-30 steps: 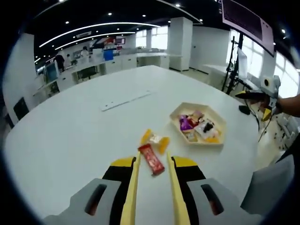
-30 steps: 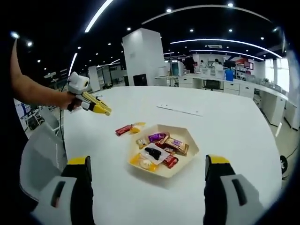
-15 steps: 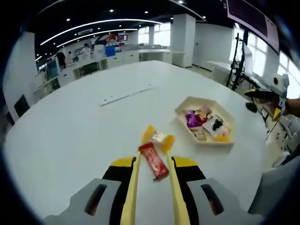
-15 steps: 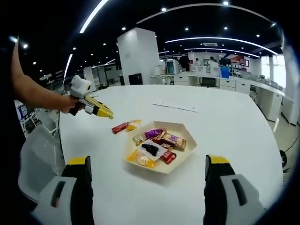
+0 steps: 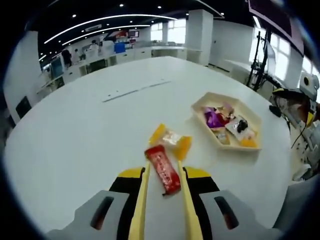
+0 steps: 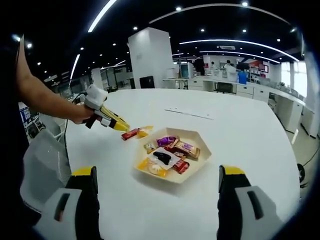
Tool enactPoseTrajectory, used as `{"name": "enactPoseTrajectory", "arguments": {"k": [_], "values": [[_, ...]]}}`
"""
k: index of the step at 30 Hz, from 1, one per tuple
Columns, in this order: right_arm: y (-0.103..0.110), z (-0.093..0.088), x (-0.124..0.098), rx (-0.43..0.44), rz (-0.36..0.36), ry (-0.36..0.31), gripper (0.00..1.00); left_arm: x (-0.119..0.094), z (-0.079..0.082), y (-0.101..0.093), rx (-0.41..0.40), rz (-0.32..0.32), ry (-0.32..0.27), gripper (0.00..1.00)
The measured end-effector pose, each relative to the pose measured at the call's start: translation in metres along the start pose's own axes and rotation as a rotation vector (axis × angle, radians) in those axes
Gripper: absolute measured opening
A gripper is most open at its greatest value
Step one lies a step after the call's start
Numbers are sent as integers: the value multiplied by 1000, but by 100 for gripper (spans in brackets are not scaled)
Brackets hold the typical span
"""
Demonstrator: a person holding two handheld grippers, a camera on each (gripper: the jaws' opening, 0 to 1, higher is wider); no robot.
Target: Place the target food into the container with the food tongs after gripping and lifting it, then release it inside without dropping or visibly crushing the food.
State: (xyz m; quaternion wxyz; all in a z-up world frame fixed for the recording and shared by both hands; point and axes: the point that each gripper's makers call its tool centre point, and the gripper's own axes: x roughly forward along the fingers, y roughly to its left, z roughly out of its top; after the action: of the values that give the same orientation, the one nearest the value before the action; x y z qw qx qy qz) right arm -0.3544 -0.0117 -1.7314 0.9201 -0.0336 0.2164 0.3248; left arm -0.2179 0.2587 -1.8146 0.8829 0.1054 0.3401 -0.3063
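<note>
Between the narrowly parted yellow jaws of the left gripper (image 5: 161, 187) a red snack bar (image 5: 163, 169) is framed, lying on the white table (image 5: 75, 135) against an orange-ended wrapped sweet (image 5: 170, 139); whether the jaws pinch it cannot be told. Seen in the right gripper view, that gripper's tips reach the bar beside the hexagonal tray (image 6: 200, 164) of wrapped snacks. The right gripper (image 6: 159, 192) is held wide open above the table.
</note>
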Motion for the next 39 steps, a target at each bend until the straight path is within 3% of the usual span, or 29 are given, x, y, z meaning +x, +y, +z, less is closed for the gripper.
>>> {"name": "enactPoseTrajectory", "arguments": {"k": [11,15,19,22,26,39], "values": [[5,-7,1,22,0,3,100,7,-7,0,8,-12,41,23],[6,-10,3,32,-2,2,100,7,-5,1,-48,-24,47,25],[7,-10,4,35,0,3,100,7,-1,-2,-32,-6,37,25],[7,-10,4,35,1,3,100,11,-10,0,-15,13,76,24],[5,-9,4,37,-2,-1,100,10,-16,-1,-25,13,86,23],[5,-11,2,36,-4,8,98,9,-16,2,-55,21,108,18]]}}
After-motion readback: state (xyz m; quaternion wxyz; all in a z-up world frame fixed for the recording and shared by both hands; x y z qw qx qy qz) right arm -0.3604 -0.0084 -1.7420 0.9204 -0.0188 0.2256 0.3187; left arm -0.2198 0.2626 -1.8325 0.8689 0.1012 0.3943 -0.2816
